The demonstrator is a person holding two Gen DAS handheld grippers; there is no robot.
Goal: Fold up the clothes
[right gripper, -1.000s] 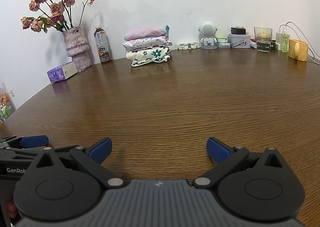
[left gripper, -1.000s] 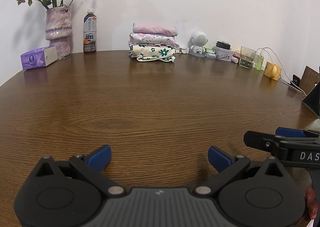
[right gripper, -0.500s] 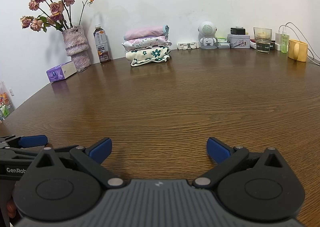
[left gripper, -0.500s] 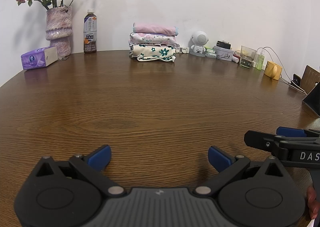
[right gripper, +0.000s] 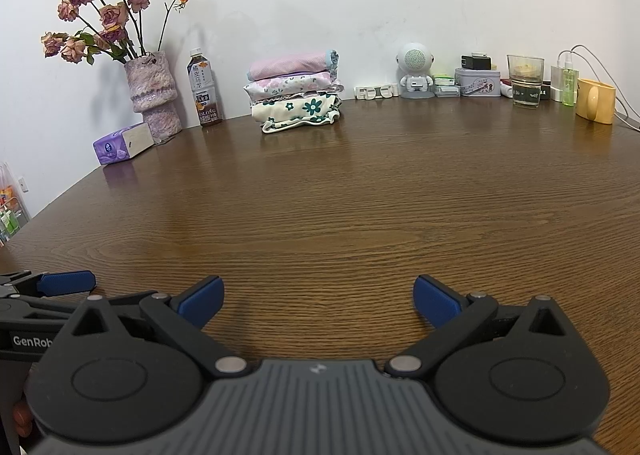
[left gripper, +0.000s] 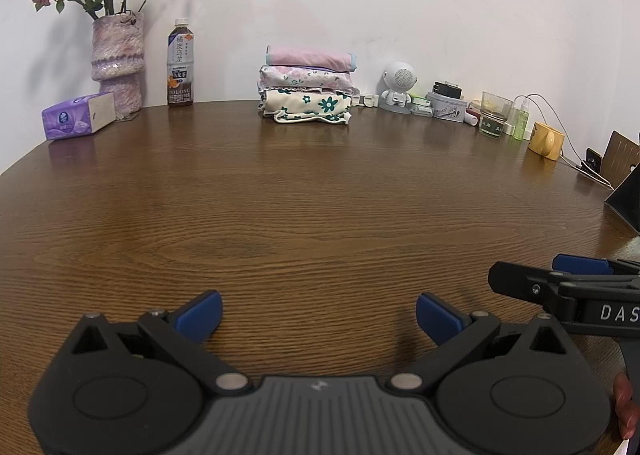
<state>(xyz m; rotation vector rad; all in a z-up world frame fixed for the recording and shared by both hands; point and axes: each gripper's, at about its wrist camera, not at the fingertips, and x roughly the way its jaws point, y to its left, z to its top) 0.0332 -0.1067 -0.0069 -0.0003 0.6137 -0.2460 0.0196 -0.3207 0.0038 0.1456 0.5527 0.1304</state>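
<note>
A stack of three folded garments (left gripper: pixel 308 89) (right gripper: pixel 294 89) rests at the far edge of the brown wooden table (left gripper: pixel 304 215) (right gripper: pixel 360 207), against the white wall: pink on top, a pale flowered one in the middle, a cream one with green flowers at the bottom. My left gripper (left gripper: pixel 318 313) hovers low over the near table edge, open, with nothing between its blue pads. My right gripper (right gripper: pixel 318 297) stands open and empty too, beside the left one. The right gripper's side shows at the right of the left wrist view, and the left gripper's side at the left of the right wrist view.
Along the far wall stand a vase of dried roses (left gripper: pixel 116 63), a tea bottle (left gripper: pixel 181 63), a purple tissue pack (left gripper: pixel 78 121), a white robot figure (left gripper: pixel 398 87), a tin, a glass (right gripper: pixel 525 81), a green spray bottle and a yellow cup (right gripper: pixel 595 105) with cables.
</note>
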